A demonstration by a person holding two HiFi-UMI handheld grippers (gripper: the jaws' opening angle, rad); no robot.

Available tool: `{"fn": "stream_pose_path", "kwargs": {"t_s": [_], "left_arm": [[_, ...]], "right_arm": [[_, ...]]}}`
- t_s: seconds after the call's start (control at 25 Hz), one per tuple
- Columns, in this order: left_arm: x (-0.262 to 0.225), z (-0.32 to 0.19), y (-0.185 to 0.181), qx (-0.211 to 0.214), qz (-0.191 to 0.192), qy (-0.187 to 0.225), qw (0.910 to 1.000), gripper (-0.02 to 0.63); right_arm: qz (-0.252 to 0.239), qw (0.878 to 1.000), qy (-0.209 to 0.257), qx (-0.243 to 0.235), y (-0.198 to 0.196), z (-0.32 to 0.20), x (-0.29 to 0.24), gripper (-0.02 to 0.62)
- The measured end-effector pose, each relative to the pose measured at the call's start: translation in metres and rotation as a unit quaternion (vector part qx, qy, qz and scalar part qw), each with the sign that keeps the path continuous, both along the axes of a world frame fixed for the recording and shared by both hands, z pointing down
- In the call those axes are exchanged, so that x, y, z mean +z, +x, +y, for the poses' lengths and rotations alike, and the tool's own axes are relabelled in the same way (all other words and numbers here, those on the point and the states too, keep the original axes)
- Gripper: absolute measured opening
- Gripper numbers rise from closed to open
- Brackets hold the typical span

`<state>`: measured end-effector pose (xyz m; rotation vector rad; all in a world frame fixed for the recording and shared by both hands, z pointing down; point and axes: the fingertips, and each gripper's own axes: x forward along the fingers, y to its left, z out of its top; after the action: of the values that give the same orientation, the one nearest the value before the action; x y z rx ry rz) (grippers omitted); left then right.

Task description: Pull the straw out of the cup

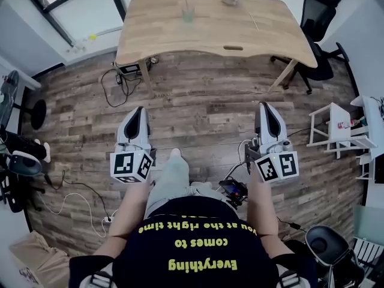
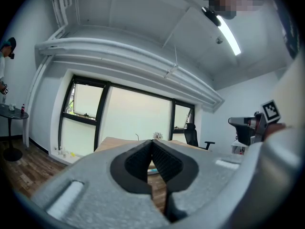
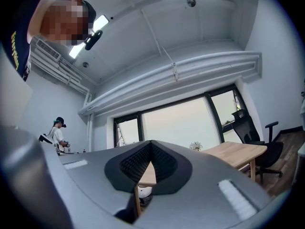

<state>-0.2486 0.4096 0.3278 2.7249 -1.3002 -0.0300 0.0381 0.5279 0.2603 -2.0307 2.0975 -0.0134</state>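
**A:** Where was the cup?

**B:** The cup [image 1: 188,15] stood on the table [image 1: 240,32] at the top centre of the head view, with the straw [image 1: 185,2] inside it.

**A:** And the grippers?

**B:** The left gripper [image 1: 137,114] and the right gripper [image 1: 264,108] were lower in the frame, over the floor and well apart from the table. Both had their jaws together and held nothing. By my judgement, approach, grasp and pull were all left to do.

A small clear cup [image 1: 188,15] stands upright on the wooden table [image 1: 258,29], at the top centre of the head view. A thin straw [image 1: 185,0] sticks up from it, leaning slightly left.
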Motion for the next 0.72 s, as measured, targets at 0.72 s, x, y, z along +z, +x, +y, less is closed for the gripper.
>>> {"fn": "stream_pose_path", "kwargs": {"t_s": [0.72], "left_arm": [[-0.004,-0.143,-0.009,0.067,0.004,0.002,0.9977,0.0]], "right_arm": [[0.0,0.998,-0.001,0.058,-0.03,-0.109,-0.006,0.005]]}}
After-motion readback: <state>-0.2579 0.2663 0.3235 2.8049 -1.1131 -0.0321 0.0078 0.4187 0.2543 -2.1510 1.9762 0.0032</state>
